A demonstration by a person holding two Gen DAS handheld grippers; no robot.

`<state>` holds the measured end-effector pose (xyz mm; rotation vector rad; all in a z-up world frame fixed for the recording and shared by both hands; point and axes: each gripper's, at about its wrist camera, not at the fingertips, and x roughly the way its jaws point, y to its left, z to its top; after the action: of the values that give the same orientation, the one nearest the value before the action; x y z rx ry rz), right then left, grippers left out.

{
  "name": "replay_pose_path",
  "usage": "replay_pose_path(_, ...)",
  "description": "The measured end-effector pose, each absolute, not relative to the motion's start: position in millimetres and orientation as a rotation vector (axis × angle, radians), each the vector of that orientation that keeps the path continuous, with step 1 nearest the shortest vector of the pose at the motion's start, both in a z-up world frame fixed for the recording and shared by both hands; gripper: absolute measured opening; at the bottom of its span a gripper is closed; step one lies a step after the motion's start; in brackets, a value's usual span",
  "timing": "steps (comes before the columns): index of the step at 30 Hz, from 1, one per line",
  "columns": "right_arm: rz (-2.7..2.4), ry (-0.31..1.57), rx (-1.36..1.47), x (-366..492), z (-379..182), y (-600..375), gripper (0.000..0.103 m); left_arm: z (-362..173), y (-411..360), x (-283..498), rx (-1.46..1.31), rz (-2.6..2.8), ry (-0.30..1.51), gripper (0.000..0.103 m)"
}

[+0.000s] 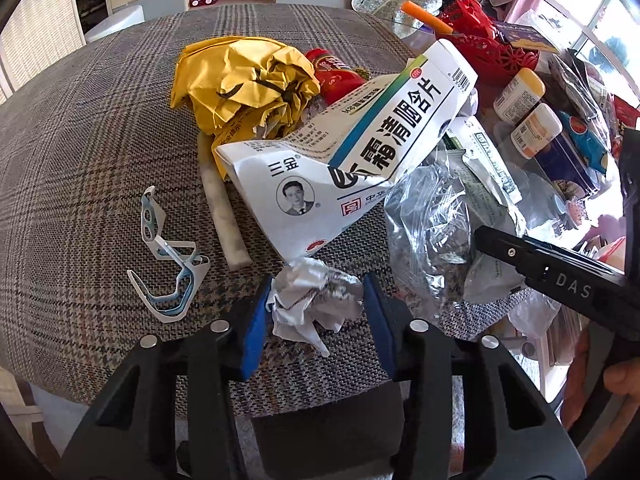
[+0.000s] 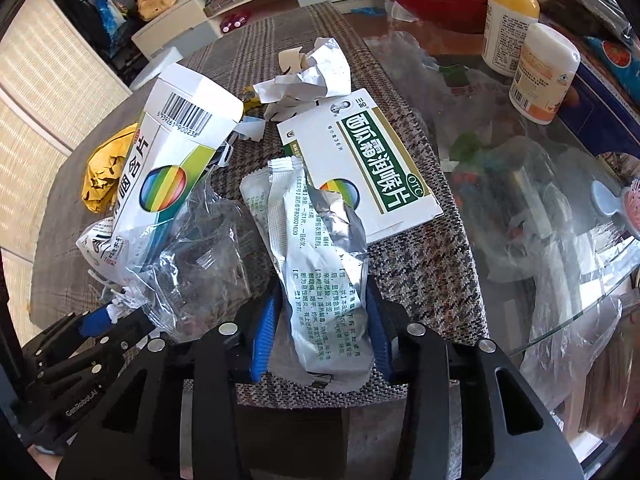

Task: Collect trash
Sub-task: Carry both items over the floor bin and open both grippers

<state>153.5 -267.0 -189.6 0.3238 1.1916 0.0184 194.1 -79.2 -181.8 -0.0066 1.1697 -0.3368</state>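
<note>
The left gripper point(image 1: 316, 304) is pinching a crumpled white paper wad point(image 1: 314, 300) between its blue pads point(image 1: 253, 320), both pads pressing on the paper's sides. The right gripper point(image 2: 322, 320) is squeezing a silver foil sachet point(image 2: 320, 264) printed with green text, its pads lying against the packet's edges.

Taking the crushed white medicine box point(image 1: 348, 152) as the landmark: the paper wad is sitting just below its lower corner on the checked cloth point(image 1: 100, 160). The sachet is lying to the box's right, with crinkled clear plastic wrap point(image 2: 192, 264) between them. A flat green-and-white carton point(image 2: 360, 164) is lying beyond the sachet, touching its top end. Crumpled yellow paper point(image 1: 244, 84) is resting behind the box, a white foam strip point(image 1: 222, 204) is lying beside its left edge, and a blue-white cut-out scrap point(image 1: 168, 256) is sitting farther left.
</note>
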Motion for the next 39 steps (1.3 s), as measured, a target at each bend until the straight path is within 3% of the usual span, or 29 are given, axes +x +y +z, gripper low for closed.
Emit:
replay_pose_path(4, 0.027, 1.167, 0.315, 151, -182, -264, 0.031, -180, -87, 190, 0.025, -0.344, 1.162, 0.023)
replay_pose_path(7, 0.025, 1.145, 0.301, 147, -172, -261, 0.030, -177, -84, 184, 0.032, -0.349, 1.155, 0.020)
replay_pose_path(17, 0.000, 1.054, 0.237, 115, -132, -264, 0.028, -137, -64, 148, 0.022, -0.335, 1.061, 0.018)
replay_pose_path(26, 0.052, 0.965, 0.220, 34, -105, -245, 0.029, -105, -36, 57, 0.008, -0.335, 0.952, 0.018)
replay_pose_path(33, 0.137, 1.012, 0.259, -23, -148, -217, 0.029, -133, -30, 1, -0.020, -0.354, 0.978, 0.019)
replay_pose_path(39, 0.151, 1.131, 0.279, -30, -208, -199, 0.029, -199, -32, -16, -0.045, -0.362, 1.089, 0.019)
